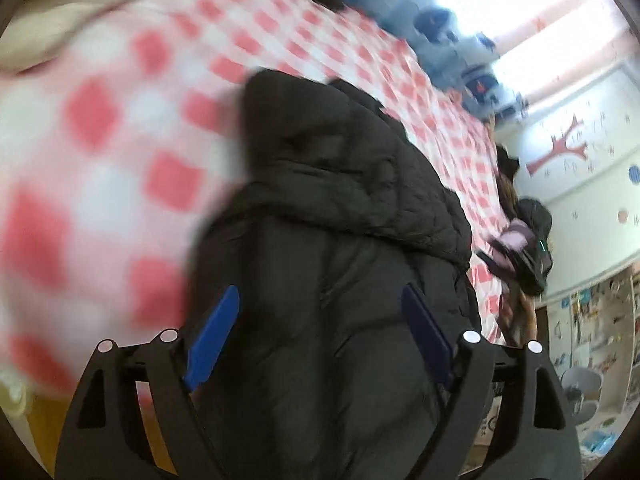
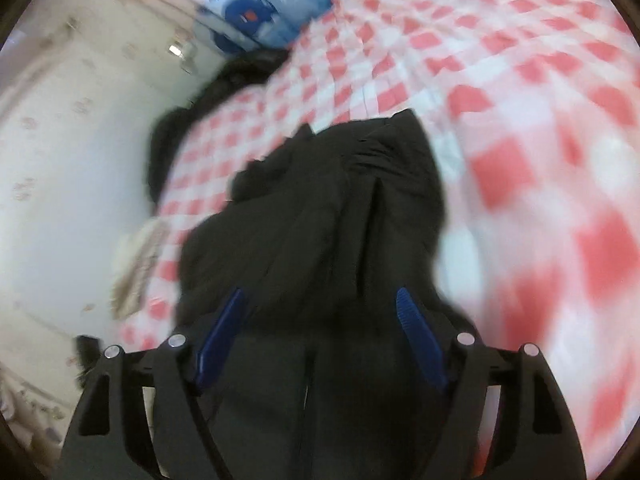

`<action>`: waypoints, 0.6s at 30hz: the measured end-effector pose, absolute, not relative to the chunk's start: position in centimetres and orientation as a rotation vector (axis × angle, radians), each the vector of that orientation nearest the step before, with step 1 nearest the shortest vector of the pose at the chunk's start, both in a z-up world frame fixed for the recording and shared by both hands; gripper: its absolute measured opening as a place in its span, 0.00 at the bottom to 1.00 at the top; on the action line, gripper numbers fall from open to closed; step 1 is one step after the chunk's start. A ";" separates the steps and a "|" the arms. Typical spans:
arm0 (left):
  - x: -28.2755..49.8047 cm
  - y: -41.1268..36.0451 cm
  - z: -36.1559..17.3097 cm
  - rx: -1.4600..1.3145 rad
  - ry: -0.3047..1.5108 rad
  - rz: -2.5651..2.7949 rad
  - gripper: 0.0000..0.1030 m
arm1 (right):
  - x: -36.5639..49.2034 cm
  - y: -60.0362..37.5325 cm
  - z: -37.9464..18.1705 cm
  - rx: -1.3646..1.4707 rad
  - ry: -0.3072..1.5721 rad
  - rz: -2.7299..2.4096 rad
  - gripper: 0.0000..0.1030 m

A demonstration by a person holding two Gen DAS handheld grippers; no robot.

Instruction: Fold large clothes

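Observation:
A large black padded jacket (image 1: 340,220) lies bunched on a red-and-white checked bed cover (image 1: 120,140). My left gripper (image 1: 320,300) is open, its blue pads (image 1: 216,336) spread wide with jacket fabric filling the gap between them. In the right wrist view the same black jacket (image 2: 340,200) lies on the checked cover (image 2: 540,140). My right gripper (image 2: 320,304) is open too, its blue pads (image 2: 416,340) wide apart over the jacket. Both views are blurred by motion. Whether either gripper touches the fabric cannot be told.
A blue patterned pillow (image 1: 440,20) lies at the head of the bed, also in the right wrist view (image 2: 260,12). Another dark garment (image 2: 180,120) hangs at the bed's edge by a white wall (image 2: 60,160). A beige cloth (image 1: 60,12) lies at top left.

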State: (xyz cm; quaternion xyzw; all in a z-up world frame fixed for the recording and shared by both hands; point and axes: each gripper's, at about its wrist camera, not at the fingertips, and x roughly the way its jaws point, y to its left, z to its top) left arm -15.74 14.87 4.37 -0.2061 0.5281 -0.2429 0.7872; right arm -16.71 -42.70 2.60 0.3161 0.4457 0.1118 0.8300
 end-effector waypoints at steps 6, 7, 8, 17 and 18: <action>-13.7 8.2 3.5 -0.370 1.153 -0.614 0.77 | -12.0 -37.5 0.7 0.378 0.973 0.112 0.28; -13.5 7.8 3.3 -0.369 1.153 -0.620 0.77 | -12.2 -36.3 1.4 0.307 0.948 0.110 0.25; -13.3 7.7 3.2 -0.370 1.153 -0.624 0.77 | -12.4 -36.0 1.7 0.275 0.937 0.118 0.24; -7.0 5.6 4.1 -0.455 1.030 -0.555 0.81 | -11.0 -38.2 6.3 0.192 0.807 0.011 0.24; -5.6 5.0 3.1 -0.448 1.045 -0.515 0.81 | -10.4 -38.6 5.0 0.194 0.856 0.007 0.24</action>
